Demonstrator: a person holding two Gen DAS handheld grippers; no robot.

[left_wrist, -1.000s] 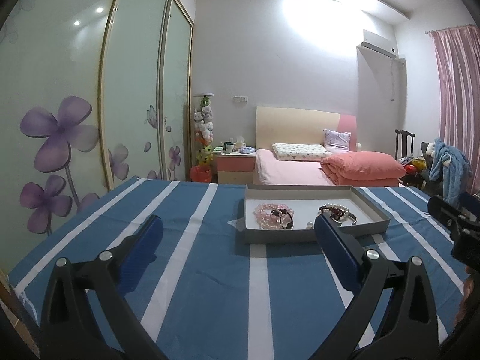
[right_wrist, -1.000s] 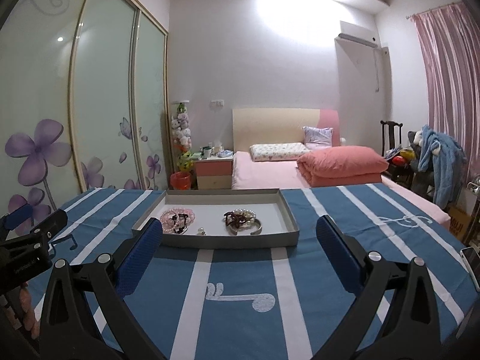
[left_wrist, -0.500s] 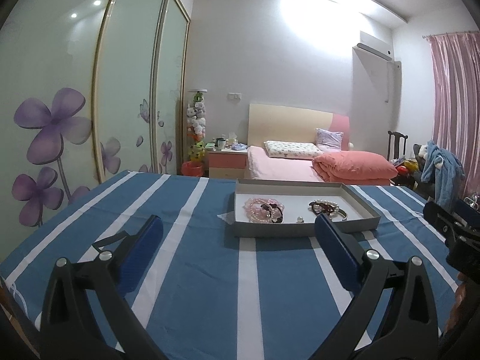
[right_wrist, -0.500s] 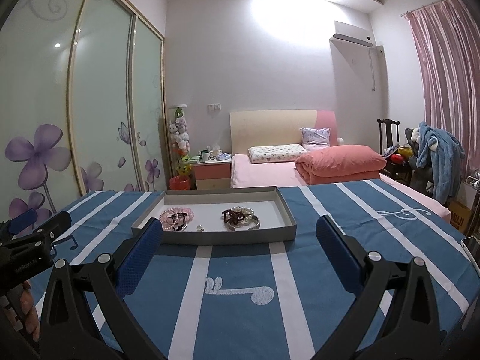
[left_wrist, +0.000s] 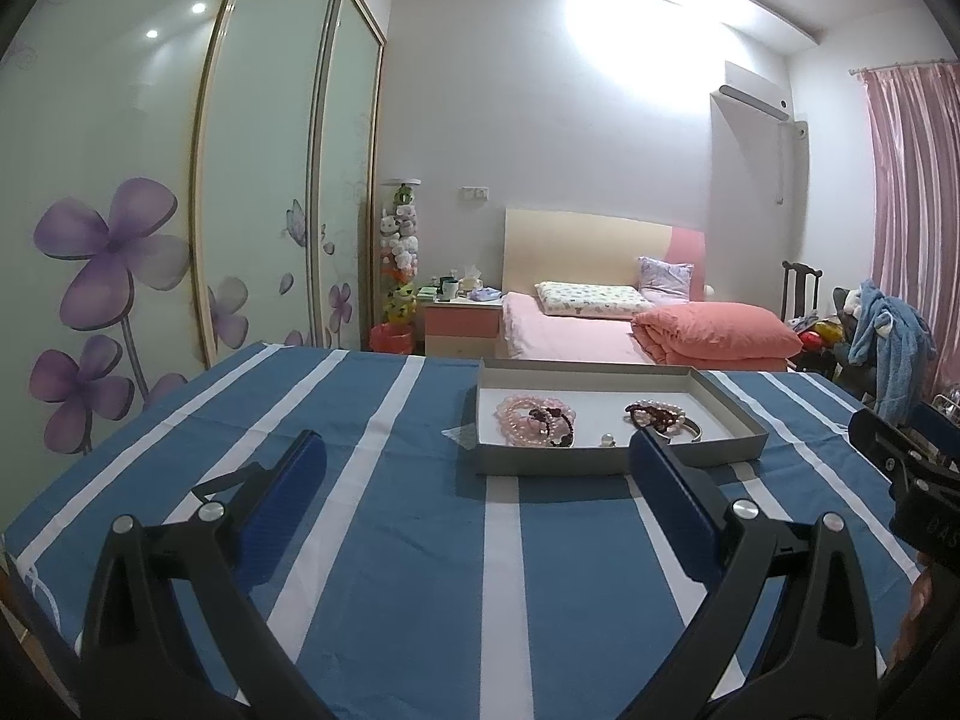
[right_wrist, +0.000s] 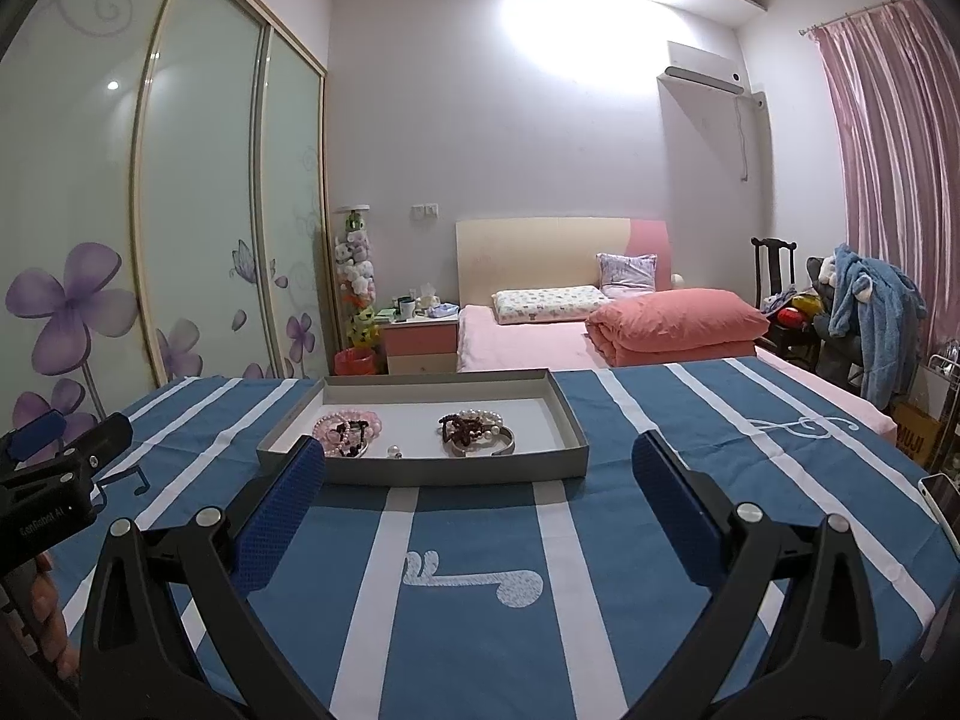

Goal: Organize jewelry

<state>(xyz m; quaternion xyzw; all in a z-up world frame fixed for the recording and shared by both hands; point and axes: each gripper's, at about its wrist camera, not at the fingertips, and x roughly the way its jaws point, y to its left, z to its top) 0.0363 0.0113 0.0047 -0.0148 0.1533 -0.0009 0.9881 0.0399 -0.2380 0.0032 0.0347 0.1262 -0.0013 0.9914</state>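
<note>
A shallow grey tray rests on the blue striped tablecloth. Inside lie pink bead bracelets, a tangle of pearl and dark bead bracelets with a metal bangle, and a small pearl piece. My left gripper hovers open over the cloth, short of the tray and left of it. My right gripper is open too, near the tray's front wall. Nothing sits between either pair of fingers.
The tablecloth carries white stripes and music-note prints. Beyond the table stand a pink bed, a nightstand, sliding wardrobe doors on the left and a chair with clothes on the right. A phone edge lies far right.
Both grippers have pulled back and risen slightly, so the tray looks a little farther off. Both stay open, and the jewelry has not moved.
</note>
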